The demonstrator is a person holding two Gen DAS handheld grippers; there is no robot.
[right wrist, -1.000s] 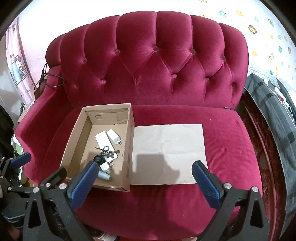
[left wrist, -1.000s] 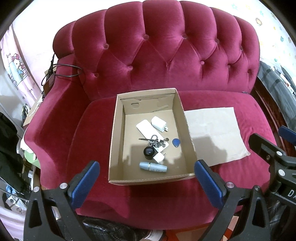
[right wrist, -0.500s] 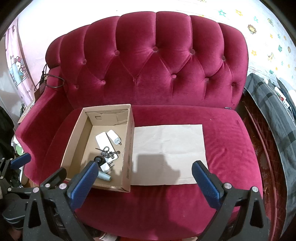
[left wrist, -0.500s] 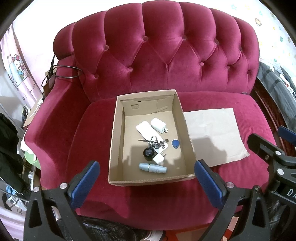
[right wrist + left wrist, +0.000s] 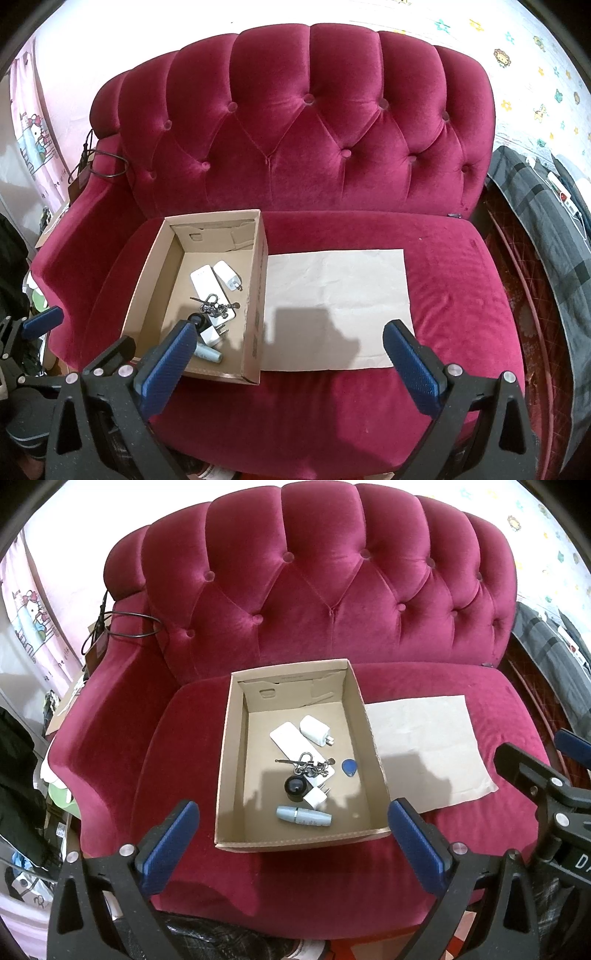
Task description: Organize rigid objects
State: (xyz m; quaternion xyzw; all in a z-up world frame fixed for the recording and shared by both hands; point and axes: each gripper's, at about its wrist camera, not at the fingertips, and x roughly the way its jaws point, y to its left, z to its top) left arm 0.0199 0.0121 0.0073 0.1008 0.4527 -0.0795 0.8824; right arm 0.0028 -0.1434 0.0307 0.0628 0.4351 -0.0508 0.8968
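Hovering above the near edge of a red velvet sofa point(image 5: 332, 602), the left gripper point(image 5: 295, 834) has its jaws wide apart, empty, facing a cardboard box point(image 5: 232, 760) on the left of the seat. Inside lie a white slab point(image 5: 286, 738), charger point(image 5: 314, 730), metal ring puzzle point(image 5: 306, 764), blue tag point(image 5: 349, 767), black cap point(image 5: 294, 785), and grey tube point(image 5: 303, 816). Right gripper point(image 5: 286, 363): jaws apart, empty, over brown paper point(image 5: 340, 291) just right of the box. Dark plaid cloth point(image 5: 535, 206) lies far right.

Crimson tufted sofa point(image 5: 314, 147) — black cable point(image 5: 122, 627), perhaps a charger's — patterned curtain point(image 5: 26, 616).
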